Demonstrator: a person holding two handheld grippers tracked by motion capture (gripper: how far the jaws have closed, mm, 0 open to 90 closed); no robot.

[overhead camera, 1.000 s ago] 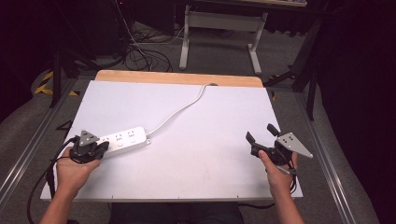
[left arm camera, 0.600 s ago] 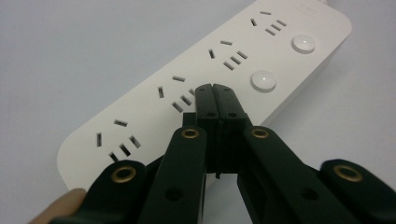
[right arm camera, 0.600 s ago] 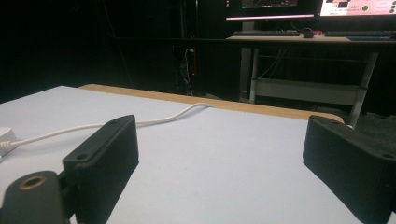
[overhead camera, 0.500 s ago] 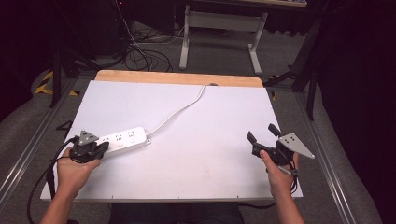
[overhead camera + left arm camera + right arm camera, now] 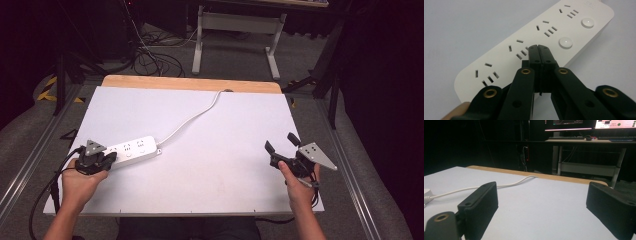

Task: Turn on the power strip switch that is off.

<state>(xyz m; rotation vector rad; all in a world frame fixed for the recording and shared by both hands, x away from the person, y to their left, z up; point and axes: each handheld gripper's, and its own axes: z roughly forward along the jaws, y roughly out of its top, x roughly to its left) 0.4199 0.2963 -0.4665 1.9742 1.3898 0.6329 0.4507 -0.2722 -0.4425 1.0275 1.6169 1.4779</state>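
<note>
We have our left tool at the near-left end of the white power strip, which lies flat near the left side of the white table, its cord running off toward the far edge. In the left gripper view the two jaws are pressed together with nothing between them, their joined tip poised over the strip's top face, close beside one of the round switch buttons — we cannot tell whether it touches the plastic. Our right tool waits well apart at the right side of the table, jaws spread wide and empty. We judge the work barely begun: the tip is lined up as if to press a button, but nothing shows a switch pushed yet, so the press itself remains.
</note>
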